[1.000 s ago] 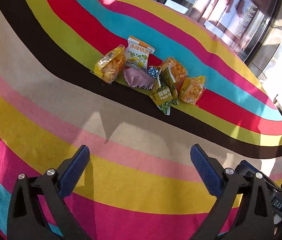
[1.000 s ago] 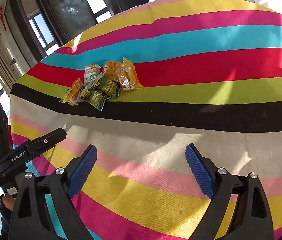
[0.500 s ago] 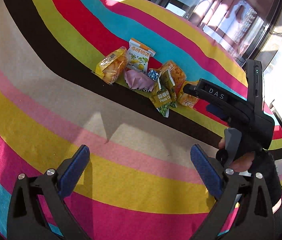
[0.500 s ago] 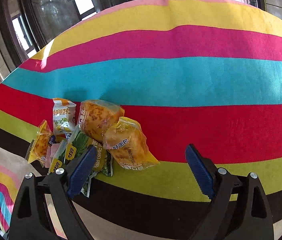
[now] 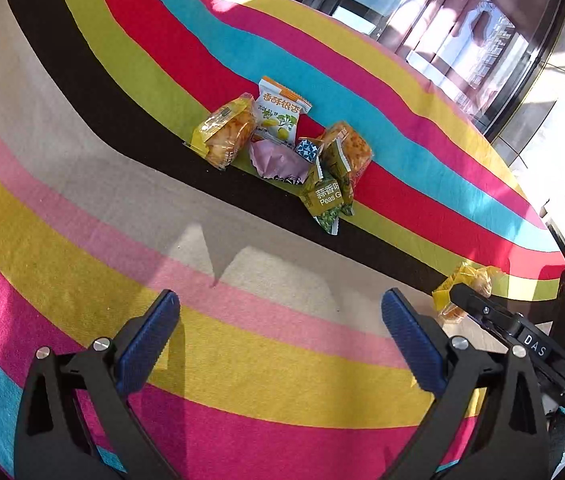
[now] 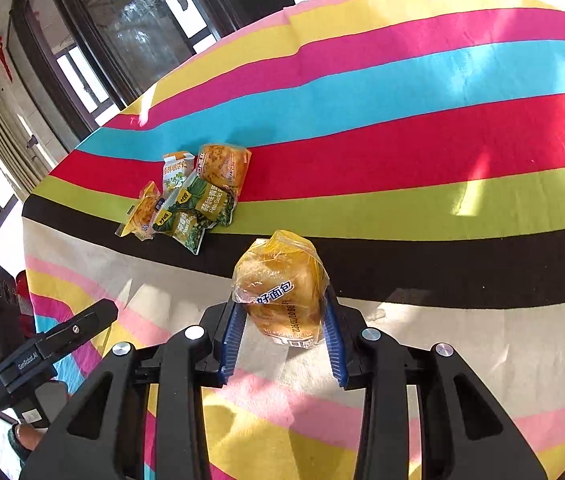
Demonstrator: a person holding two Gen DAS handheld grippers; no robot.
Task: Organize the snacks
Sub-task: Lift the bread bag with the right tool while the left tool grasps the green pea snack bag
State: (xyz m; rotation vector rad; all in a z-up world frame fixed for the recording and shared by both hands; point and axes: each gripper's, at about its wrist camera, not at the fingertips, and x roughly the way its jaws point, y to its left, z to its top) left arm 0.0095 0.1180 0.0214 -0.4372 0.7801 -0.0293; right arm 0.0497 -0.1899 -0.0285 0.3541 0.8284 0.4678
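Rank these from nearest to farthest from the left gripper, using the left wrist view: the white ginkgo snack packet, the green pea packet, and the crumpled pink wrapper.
From the left gripper:
1. Green pea packet, nearest edge of the pile, right of centre.
2. Crumpled pink wrapper, middle of the pile, just behind.
3. White ginkgo snack packet, back of the pile, on the red stripe.

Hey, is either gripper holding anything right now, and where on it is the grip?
The right gripper is shut on the yellow bread packet, its pads pressing the packet's two sides at the lower end. The left gripper is open and holds nothing.
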